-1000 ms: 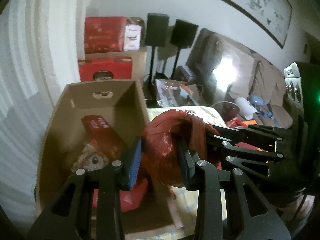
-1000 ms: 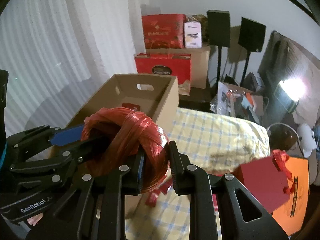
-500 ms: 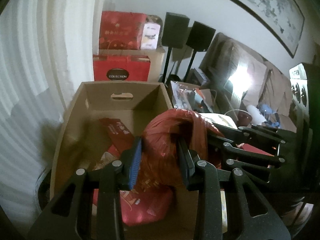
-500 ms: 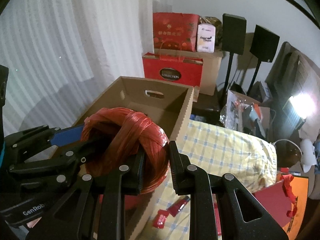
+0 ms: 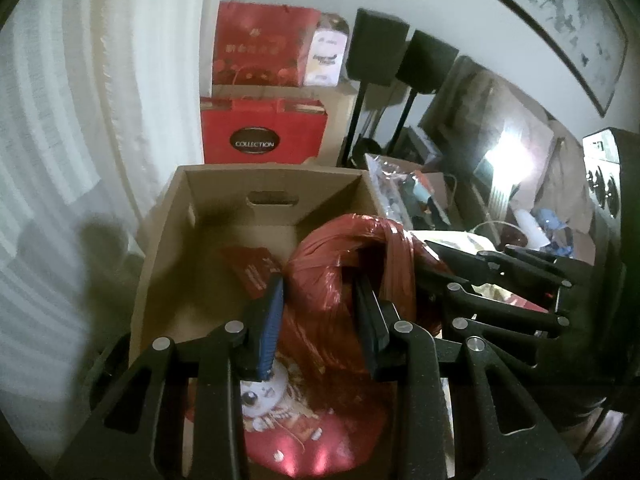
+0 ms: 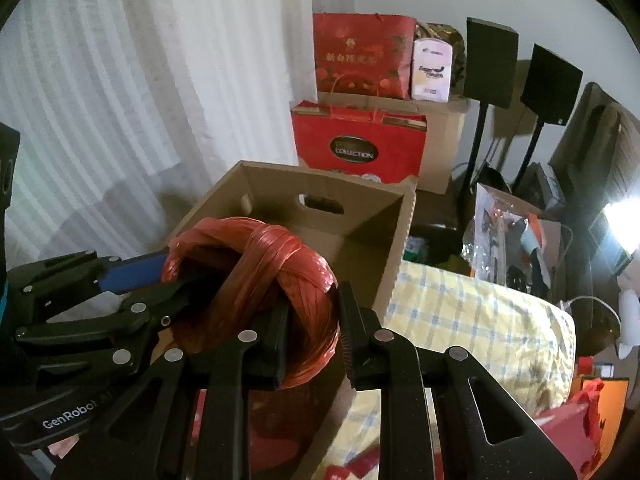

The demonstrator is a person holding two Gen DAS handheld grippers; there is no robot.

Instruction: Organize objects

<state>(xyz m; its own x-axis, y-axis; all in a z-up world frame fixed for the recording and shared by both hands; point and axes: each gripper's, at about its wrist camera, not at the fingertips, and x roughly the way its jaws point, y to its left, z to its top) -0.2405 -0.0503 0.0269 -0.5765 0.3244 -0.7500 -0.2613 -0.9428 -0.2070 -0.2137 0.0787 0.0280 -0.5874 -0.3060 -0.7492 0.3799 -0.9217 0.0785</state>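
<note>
Over the open cardboard box [image 5: 208,240], the red twine coil [image 5: 352,264] hangs pinched by both jaws, left gripper [image 5: 320,320] and right gripper [image 6: 312,332] each closed on its rim (box directly below).

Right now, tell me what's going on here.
Both grippers hold one red twine bundle together: the left gripper and the right gripper each have their fingers closed on it. It hangs above the open cardboard box, which already contains red packages.
</note>
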